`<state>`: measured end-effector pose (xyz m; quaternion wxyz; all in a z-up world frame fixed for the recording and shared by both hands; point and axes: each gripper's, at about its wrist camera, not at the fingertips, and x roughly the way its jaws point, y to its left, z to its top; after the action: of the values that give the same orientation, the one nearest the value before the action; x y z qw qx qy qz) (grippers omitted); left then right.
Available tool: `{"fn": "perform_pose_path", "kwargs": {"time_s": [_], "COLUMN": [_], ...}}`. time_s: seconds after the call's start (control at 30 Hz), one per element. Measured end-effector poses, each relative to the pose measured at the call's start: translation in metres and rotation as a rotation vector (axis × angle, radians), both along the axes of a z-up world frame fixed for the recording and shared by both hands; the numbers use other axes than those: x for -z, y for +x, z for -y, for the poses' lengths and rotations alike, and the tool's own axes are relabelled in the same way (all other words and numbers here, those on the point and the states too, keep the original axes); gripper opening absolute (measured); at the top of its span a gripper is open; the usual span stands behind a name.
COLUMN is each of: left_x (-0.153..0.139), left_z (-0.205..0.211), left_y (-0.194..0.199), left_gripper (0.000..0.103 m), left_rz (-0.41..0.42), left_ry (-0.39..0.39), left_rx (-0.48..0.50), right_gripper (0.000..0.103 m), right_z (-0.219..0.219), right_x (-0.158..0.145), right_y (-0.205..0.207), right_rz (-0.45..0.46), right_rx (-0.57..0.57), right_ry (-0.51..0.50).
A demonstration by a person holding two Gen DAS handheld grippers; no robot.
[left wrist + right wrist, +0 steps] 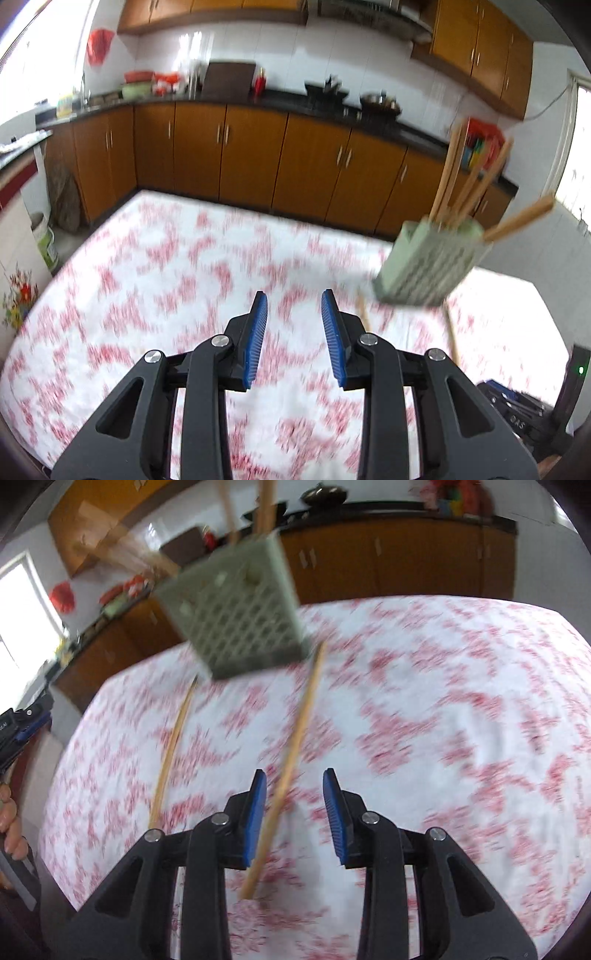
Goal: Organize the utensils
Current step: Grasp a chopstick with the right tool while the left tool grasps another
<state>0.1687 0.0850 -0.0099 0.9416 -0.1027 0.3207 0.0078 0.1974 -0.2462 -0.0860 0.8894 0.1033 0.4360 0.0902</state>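
Note:
A pale green perforated utensil holder (430,262) stands on the table at the right, with several wooden chopsticks (448,173) sticking out of it. It also shows in the right wrist view (236,613) ahead and to the left. Two loose chopsticks lie on the cloth: one (291,753) runs from the holder to between my right gripper's jaws, the other (171,753) lies further left. My right gripper (294,779) is open above the nearer chopstick. My left gripper (294,299) is open and empty over the cloth, left of the holder. Both views are blurred.
The table (147,266) has a white cloth with a red pattern. Brown kitchen cabinets (258,155) and a dark counter with pots run behind it. A black device (524,410) sits at the table's right edge. A hand (9,823) shows at the left edge.

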Motion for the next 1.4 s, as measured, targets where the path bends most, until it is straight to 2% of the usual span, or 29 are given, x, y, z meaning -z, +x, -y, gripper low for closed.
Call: {"fn": "perform_pose_path", "kwargs": {"time_s": [0.1,0.17,0.2,0.3,0.57,0.7,0.83,1.0,1.03,1.1,1.17,1.23,1.4], "left_x": [0.016,0.023,0.025,0.031,0.049,0.060,0.071,0.086,0.089,0.092,0.093,0.093,0.092], "left_z": [0.005,0.009,0.011,0.021,0.059,0.080,0.095,0.107,0.108,0.111,0.111,0.105,0.075], "left_y": [0.000,0.000,0.001,0.000,-0.002,0.000,0.002,0.003,0.004,0.004,0.005,0.011,0.034], "left_gripper": [0.032,0.032,0.032,0.036,0.040,0.042,0.042,0.042,0.041,0.029,0.012,0.008,0.008], "left_rz": [-0.043,-0.060,-0.064,-0.076,-0.124,-0.159,-0.195,-0.236,-0.238,-0.232,-0.228,-0.232,-0.236], "left_ry": [-0.013,-0.015,-0.016,-0.018,-0.030,-0.027,0.017,0.072,0.084,0.116,0.140,0.128,0.147], "left_rx": [0.024,0.040,0.047,0.084,0.206,0.243,0.251,0.247,0.248,0.230,0.220,0.208,0.119], "right_gripper": [0.032,0.024,0.013,0.008,0.008,0.008,0.008,0.008,0.008,0.008,0.008,0.008,0.008], "right_z": [-0.018,-0.026,-0.025,-0.009,0.074,0.085,0.081,0.081,0.081,0.080,0.079,0.075,0.066], "right_x": [0.011,0.016,0.017,0.017,0.015,0.016,0.016,0.015,0.016,0.016,0.015,0.015,0.016], "right_y": [0.006,0.003,0.004,0.008,0.015,0.010,0.009,0.008,0.009,0.010,0.010,0.014,0.023], "right_rz": [-0.024,-0.016,-0.015,-0.018,-0.042,-0.036,-0.019,-0.018,-0.018,-0.019,-0.019,-0.018,-0.011], "right_rx": [-0.020,-0.008,-0.003,0.051,0.304,0.310,0.293,0.285,0.284,0.280,0.273,0.259,0.220], "right_ry": [-0.062,-0.110,-0.134,-0.122,-0.081,-0.084,-0.132,-0.132,-0.132,-0.135,-0.140,-0.143,-0.148]}}
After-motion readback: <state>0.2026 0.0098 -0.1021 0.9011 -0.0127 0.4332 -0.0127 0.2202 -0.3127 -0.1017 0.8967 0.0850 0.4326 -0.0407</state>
